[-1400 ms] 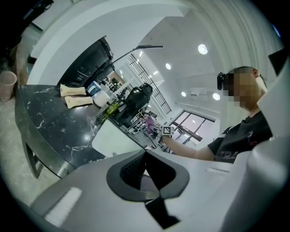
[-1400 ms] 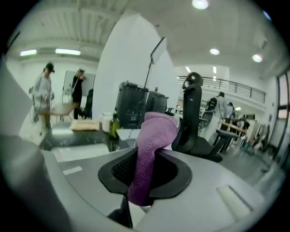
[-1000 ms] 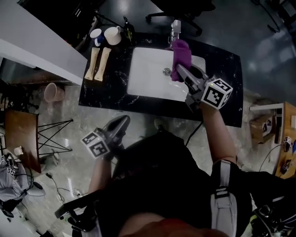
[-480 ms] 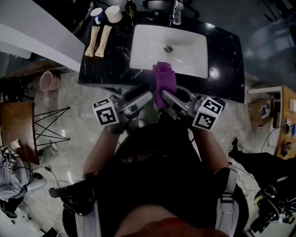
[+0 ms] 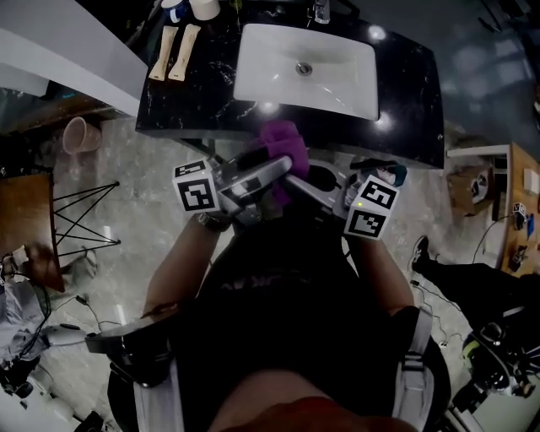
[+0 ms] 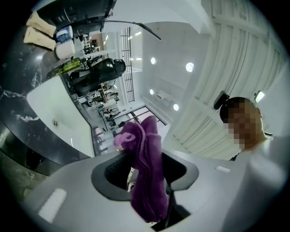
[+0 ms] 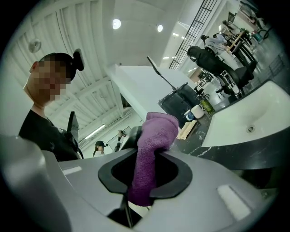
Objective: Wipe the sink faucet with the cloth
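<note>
1. Currently I read the right gripper [image 5: 297, 184] fingers as clamped on the purple cloth [image 5: 283, 152], a soft terry strip running lengthwise between them.
2. The left gripper [image 5: 268, 175] fingers have just been opening; they stand wide apart around the cloth without pinching it.
3. The metal faucet [image 5: 319, 10] lies at 12 o'clock, well apart, beyond the white sink [image 5: 337, 84] in the black tabletop [image 5: 413, 101].

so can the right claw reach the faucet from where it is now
Probably not from there: the right claw, shut on the cloth, hangs short of the near edge of the counter, with the faucet beyond the sink. Nothing blocks the path, so moving in should do.
</note>
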### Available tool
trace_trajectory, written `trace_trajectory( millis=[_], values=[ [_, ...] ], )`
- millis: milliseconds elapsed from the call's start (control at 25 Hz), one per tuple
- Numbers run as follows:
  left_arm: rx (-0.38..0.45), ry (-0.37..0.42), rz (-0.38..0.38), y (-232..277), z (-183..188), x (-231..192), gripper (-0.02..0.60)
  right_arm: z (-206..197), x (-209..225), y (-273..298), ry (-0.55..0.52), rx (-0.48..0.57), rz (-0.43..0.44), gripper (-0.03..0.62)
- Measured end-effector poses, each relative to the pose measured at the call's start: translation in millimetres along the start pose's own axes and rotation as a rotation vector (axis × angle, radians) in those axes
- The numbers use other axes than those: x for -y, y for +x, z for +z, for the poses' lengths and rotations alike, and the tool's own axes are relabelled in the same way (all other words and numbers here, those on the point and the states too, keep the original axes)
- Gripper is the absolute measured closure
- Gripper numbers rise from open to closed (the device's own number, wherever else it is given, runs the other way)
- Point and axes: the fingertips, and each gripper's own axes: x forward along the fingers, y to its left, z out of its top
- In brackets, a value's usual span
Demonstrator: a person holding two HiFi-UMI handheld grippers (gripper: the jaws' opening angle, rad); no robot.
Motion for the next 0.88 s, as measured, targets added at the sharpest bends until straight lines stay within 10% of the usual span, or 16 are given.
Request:
trace_trajectory(
  millis=[200,560,880],
  values=[
    [0.043,0.014,0.044,3.5,4.1,-4.8,0.48,4.4,8.6,-14.1,0.008,0.022,-0.016,0.457],
    [0.197,0.03,0.154,24.4,52.6,-22.7,0.491,53.4,50.5,-100.0,0.074,0.146,-0.069,0.583],
    [0.146,0.145,0.31,79.1,103.5,-63.0,0.491,67.0,93.4,-159.7,0.101,0.184,-0.066,0.583]
  ],
)
